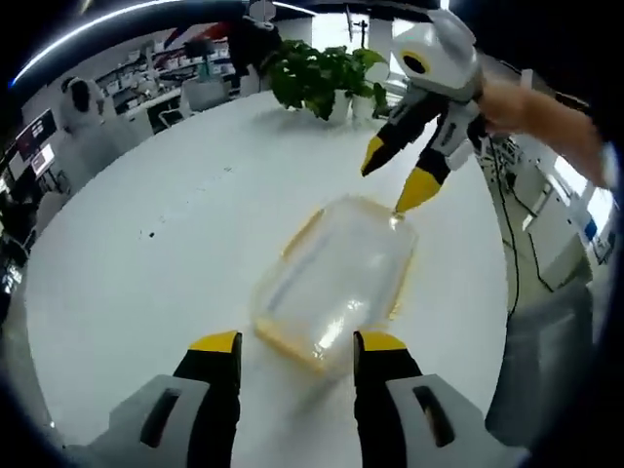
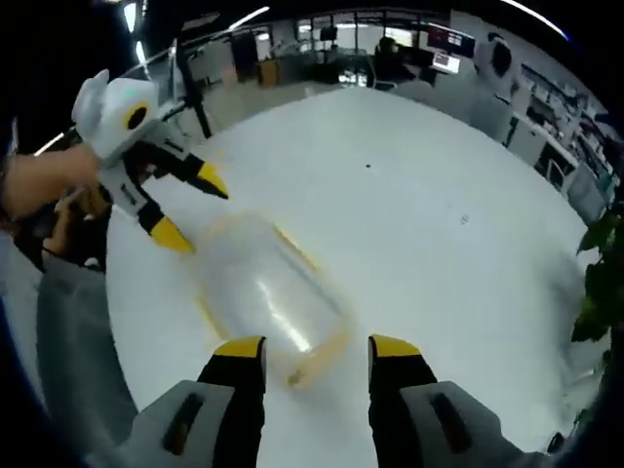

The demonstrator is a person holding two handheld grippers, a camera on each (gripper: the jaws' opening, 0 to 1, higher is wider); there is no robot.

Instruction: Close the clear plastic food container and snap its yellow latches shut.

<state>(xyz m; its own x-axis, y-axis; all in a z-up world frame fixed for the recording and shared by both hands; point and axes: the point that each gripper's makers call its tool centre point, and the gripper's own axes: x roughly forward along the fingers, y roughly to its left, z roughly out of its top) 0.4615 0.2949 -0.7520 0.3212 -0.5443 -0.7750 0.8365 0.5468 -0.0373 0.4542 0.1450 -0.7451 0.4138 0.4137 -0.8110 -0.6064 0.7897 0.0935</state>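
Container (image 1: 336, 283) lying flat mid-counter (image 1: 166, 244), clear plastic, lid apparently seated on top, yellow trim along the edges. Same container (image 2: 268, 292) in right gripper view, blurred, sitting just ahead of that view's own jaws. Latch positions too smeared to call snapped or loose.

Left hand-held gripper (image 1: 297, 349) released, jaws spread wide, poised at the near end of the container, not touching. Seen also from the right gripper view as left hand-held gripper (image 2: 185, 210), tips apart, just beside the far end there. Right hand-held gripper (image 2: 317, 349) also released, jaws apart, hovering over its end of the container, grasping nothing. Visible in left gripper view as right hand-held gripper (image 1: 395, 175), lower yellow tip touching or nearly touching the far corner; cannot tell which.

Likely step: pressing end latches down, one gripper per end. For a clean snap: steady one end against sliding on the smooth counter, push the opposite yellow latch (image 1: 302, 234) flat against the wall with a fingertip, not the lid centre. Check lid seated all round first, else latch likely to skip. Risk: light container skating away under one-sided push.

Potted plant (image 1: 322, 78) at far counter edge, well apart.
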